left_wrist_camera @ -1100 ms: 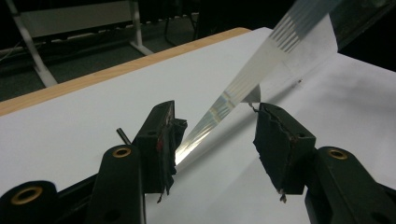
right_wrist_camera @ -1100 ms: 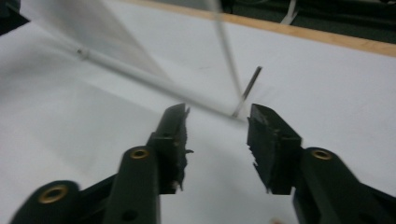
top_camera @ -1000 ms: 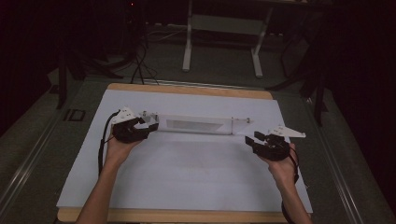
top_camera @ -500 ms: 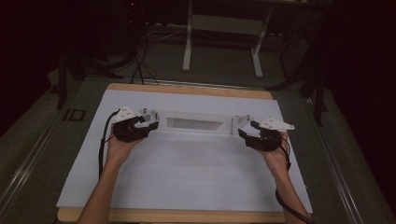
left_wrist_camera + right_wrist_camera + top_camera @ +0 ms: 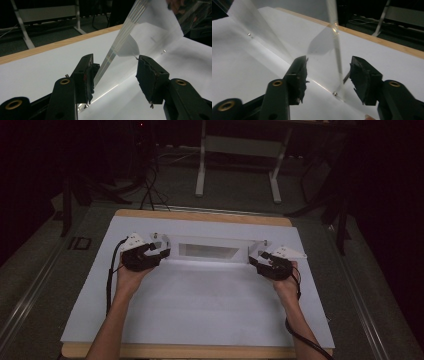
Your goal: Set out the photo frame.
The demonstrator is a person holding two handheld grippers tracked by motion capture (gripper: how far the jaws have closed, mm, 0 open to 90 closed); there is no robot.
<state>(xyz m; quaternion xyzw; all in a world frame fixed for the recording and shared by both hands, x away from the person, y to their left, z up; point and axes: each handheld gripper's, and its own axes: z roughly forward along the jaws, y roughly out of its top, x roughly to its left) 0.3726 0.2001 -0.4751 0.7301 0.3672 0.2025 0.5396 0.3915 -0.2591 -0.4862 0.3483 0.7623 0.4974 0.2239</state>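
A clear plastic stand with small screws at its corners lies across the far half of the white sheet. My left gripper is at its left end. In the left gripper view, my left gripper has one pad against the striped edge of a clear panel and the other against the far panel, shut on it. My right gripper is at the right end. Its jaws have just been closing. In the right gripper view they straddle an upright clear edge, with a gap still showing at the right pad.
The white sheet covers a wooden table whose edge shows at the back. Behind the table, metal frame legs and cables lie on the dark floor. A black cable trails along the left forearm.
My right gripper has moved left and forward from the sheet's right side to the right end of the clear stand. The left gripper and the stand have stayed put.
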